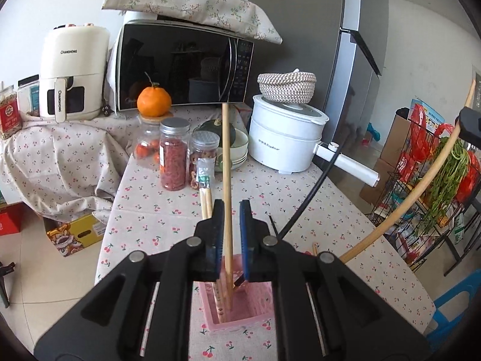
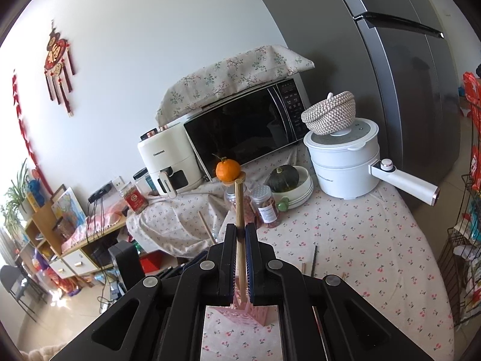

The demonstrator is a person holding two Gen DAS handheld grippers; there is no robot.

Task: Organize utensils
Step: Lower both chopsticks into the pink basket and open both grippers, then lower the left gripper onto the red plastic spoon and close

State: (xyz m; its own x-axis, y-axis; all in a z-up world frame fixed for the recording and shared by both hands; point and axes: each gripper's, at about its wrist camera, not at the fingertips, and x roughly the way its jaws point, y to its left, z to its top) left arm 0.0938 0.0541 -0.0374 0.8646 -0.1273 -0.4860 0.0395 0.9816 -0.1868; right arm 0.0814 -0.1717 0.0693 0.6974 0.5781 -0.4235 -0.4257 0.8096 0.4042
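The left gripper [image 1: 231, 210] hangs over the pink holder [image 1: 237, 322], jaws parted around a wooden chopstick [image 1: 226, 180] that stands in it among a few other sticks. Beyond the holder, jars of red dried fruit [image 1: 173, 158] stand left of stacked bowls [image 1: 240, 150] cradling a green squash. The right gripper [image 2: 240, 234] clamps a wooden chopstick [image 2: 239, 210] above the pink holder [image 2: 240, 313].

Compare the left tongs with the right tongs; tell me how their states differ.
Left tongs stand open, a gap beside the upright chopstick between them; right tongs are shut on the gripped chopstick. The left tongs' stick stands in the pink holder; the right tongs' stick's lower end is hidden. Both have blue pads.
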